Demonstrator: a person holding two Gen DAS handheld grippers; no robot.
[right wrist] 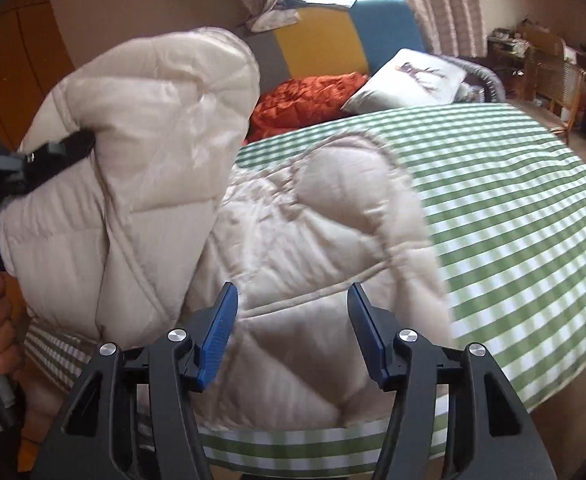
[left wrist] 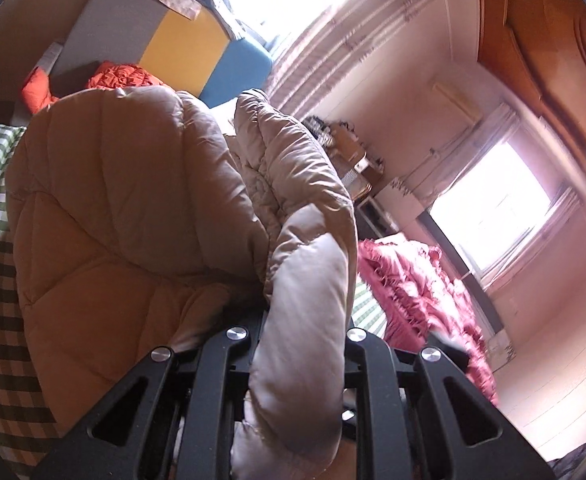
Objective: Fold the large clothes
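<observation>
A beige quilted puffer coat lies on the green-checked bed. My left gripper is shut on a padded edge of the coat and holds that part lifted above the bed. In the right wrist view the left gripper shows at the far left, pinching the raised flap. My right gripper is open and empty, its blue pads just above the coat's near hem. The left gripper's fingertips are hidden by fabric.
An orange quilted garment and a white pillow lie at the head of the bed, against a grey, yellow and blue headboard. A pink fringed cloth lies beside the bed. Cluttered shelves stand at the far right.
</observation>
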